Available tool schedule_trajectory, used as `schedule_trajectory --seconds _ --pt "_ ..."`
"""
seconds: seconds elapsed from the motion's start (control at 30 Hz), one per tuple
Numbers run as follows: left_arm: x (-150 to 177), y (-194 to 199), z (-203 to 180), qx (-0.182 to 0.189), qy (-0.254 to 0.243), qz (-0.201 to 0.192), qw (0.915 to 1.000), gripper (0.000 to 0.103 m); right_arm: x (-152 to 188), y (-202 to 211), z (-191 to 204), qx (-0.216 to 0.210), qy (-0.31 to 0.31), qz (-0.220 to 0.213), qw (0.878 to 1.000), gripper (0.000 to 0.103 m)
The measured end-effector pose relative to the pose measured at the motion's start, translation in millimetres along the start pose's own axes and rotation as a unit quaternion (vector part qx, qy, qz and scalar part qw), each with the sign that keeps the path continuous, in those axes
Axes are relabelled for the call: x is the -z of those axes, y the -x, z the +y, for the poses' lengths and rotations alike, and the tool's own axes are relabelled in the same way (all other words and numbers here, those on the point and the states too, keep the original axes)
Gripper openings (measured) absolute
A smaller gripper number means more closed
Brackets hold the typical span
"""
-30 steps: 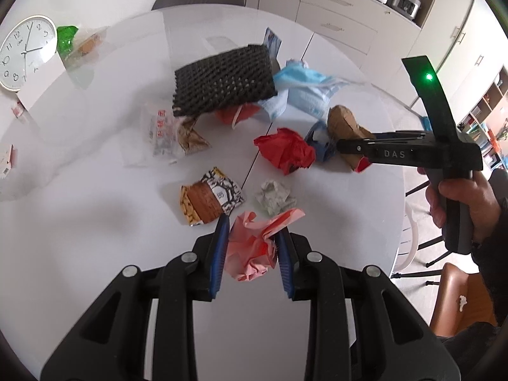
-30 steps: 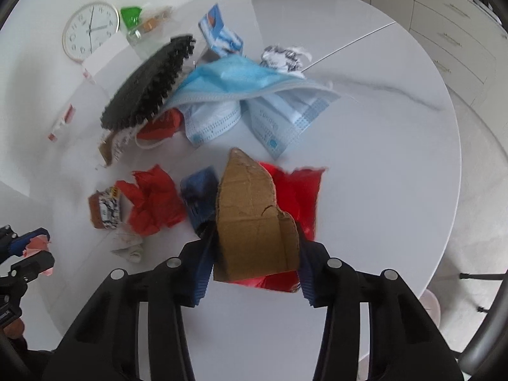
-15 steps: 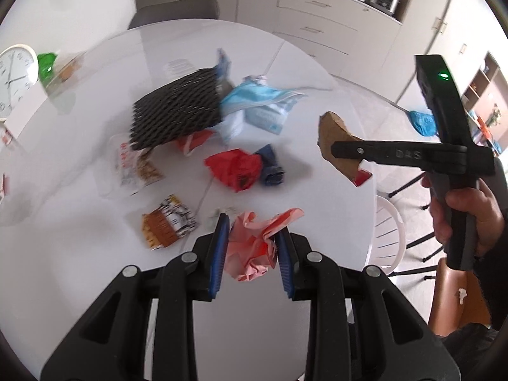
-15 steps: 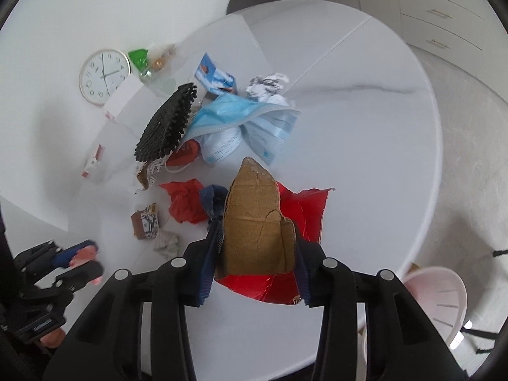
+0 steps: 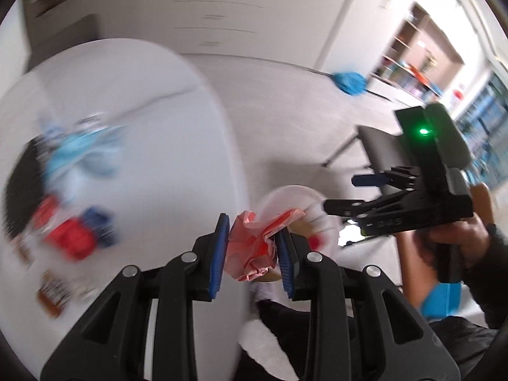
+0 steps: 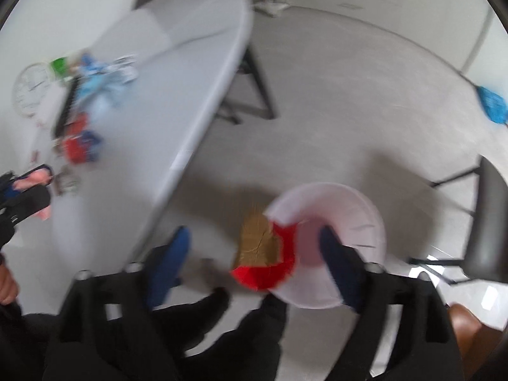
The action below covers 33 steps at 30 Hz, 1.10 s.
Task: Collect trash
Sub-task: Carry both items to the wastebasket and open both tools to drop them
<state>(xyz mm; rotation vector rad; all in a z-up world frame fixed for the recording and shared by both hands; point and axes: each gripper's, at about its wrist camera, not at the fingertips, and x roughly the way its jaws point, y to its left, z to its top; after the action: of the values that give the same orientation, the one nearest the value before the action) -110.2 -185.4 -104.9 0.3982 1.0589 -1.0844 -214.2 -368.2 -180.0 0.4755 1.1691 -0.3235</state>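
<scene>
Right gripper (image 6: 254, 254): jaws spread wide, blue pads blurred. Between them, free of both pads, a brown cardboard scrap (image 6: 257, 241) with red wrapper (image 6: 270, 273), at the rim of a pale pink bin (image 6: 352, 222) on the floor. White round table (image 6: 177, 95) to the left, litter on it smeared by motion. Left gripper (image 6: 30, 184) at far left edge, pinching pink paper (image 6: 28, 182). Dark chair (image 6: 489, 222) on right.

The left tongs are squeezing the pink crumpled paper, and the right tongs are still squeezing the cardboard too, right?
Not quite. The left tongs do squeeze the pink crumpled paper. But the right wrist view shows the right tongs wide open, with the cardboard loose between them at the pink bin.
</scene>
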Motion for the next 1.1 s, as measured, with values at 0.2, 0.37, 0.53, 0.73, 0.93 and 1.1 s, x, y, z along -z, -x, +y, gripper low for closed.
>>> schedule_trajectory --seconds 0.2,0.37,0.53,0.73,0.93,1.1 --pt "-33.9 -49.5 -69.3 0.069 -0.054 0.026 0.9958 0.031 3.2 24.1 -60.2 0.045 -0.040 -0.016 0.998 0.101" --pt "-48.1 -69.0 -109.3 0.083 -0.078 0.034 0.9929 0.089 3.1 35.2 -97.5 0.057 -0.058 -0.026 0.996 0.100" --pt "-53.7 -69.8 -116.5 0.058 -0.075 0.035 0.9949 0.095 1.0 39.7 -115.0 0.053 -0.063 -0.031 0.996 0.101" --pt "-52.4 -42.5 -97.1 0.015 -0.044 0.012 0.9989 0.095 -6.4 39.3 -107.6 0.041 -0.046 -0.037 0.997 0.100" --pt "-48.4 -21.6 -76.3 -0.014 -0.023 -0.007 0.9996 0.095 -15.4 41.4 -87.1 0.028 -0.027 -0.045 0.998 0.101" --pt "-46.1 -9.5 -62.8 -0.031 -0.012 -0.013 0.9994 0.095 -22.3 46.4 -65.1 0.018 -0.011 -0.055 0.998 0.101"
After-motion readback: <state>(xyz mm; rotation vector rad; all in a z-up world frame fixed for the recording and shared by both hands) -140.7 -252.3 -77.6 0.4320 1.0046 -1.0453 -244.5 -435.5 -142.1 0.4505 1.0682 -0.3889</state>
